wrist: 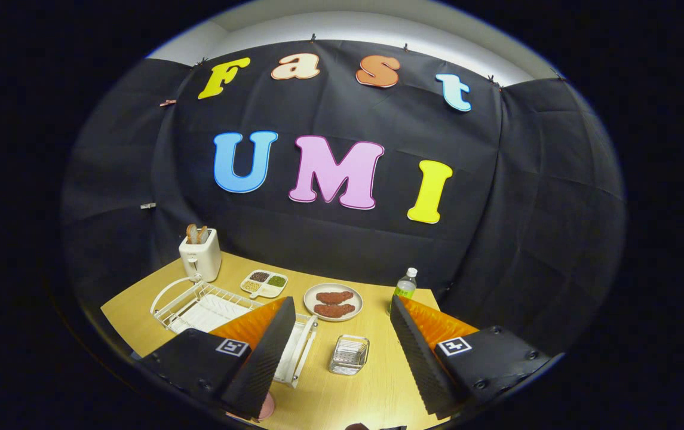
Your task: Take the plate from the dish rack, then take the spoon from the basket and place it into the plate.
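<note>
Black cloth walls close off the booth behind a wooden worktop (371,370).

Gripper (342,349) hangs above the worktop w/ fingers wide apart, nothing btwn them but bare wood and a small clear wire basket (349,355), which sits just ahead, closer to the right finger's side of the gap than the rack but touching neither finger. Can't tell if the spoon is in it; contents too small to make out.

Left finger (261,352) overlaps the white dish rack (198,304) in view, hiding the rack's near right part. Rack runs off to the left, beyond the finger. Something pink and rounded (266,407) peeks out under the left fingertip, prob. the plate edge, not sure.

Beyond the basket: round plate w/ two brown meat pieces (333,302). Left of that, small divided dish (264,282) w/ grains/beans in separate compartments. Further back-left, next to the rack's far end, white toaster (200,254) w/ two toast slices sticking up. Right side, just past the right finger (419,352), clear bottle w/ green label (404,288) stands upright near the worktop's far edge.
</note>
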{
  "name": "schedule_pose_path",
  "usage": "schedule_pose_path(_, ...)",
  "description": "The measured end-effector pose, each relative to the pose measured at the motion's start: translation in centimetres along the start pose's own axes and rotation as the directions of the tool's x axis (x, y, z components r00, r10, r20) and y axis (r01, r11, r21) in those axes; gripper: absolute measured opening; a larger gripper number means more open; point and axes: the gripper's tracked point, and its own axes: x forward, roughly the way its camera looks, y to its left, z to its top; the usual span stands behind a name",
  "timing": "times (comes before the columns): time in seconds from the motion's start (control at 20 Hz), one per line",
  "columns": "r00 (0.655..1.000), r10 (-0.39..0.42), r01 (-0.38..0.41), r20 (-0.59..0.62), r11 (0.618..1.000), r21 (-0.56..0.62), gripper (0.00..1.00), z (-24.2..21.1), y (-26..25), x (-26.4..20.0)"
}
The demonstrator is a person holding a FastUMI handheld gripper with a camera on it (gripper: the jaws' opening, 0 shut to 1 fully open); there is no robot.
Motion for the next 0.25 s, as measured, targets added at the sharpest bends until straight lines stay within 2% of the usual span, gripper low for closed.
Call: schedule_pose_path(0.25, 1.000, 0.005, -0.005, -0.007, 1.000, -0.007, 0.98, -0.19, -0.06, 0.22)
